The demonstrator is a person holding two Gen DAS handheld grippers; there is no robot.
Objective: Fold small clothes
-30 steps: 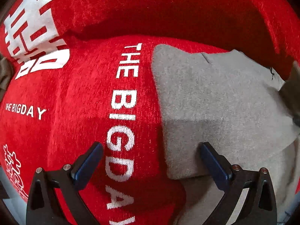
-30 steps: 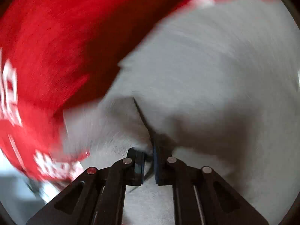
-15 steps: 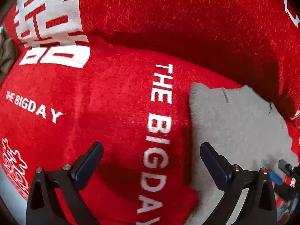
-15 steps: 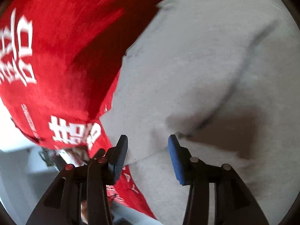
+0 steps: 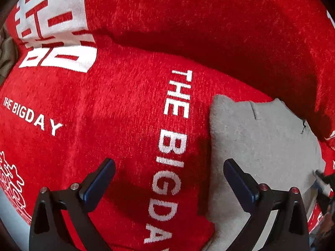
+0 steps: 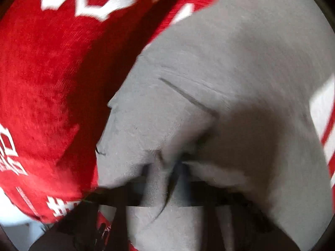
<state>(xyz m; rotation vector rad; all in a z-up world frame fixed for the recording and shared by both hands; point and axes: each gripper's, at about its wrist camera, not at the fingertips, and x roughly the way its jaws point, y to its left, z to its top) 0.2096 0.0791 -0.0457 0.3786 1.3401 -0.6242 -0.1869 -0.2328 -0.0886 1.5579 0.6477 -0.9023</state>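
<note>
Grey knit garment [image 6: 240,67] lay on a red plush cover [image 5: 104,115], near its right side and partly tucked under a red fold at the lower edge; judged mid-fold, one corner being taken up. Right gripper [image 6: 178,167] looked pinched together on a bunched ridge of the grey cloth, though that view was smeared so the pads were hard to make out. Left gripper [image 5: 168,179] hung over the white lettering [image 5: 175,125] with fingers [image 5: 98,179] wide apart, nothing between them, one tip over the grey edge. Next move likely called for carrying the pinched corner across the garment and laying it flat, left side pinning or taking the opposite edge. Cloth soft, matte, limp, would sag and crease; cover fuzzy, chenille-like, with woven white characters
</note>
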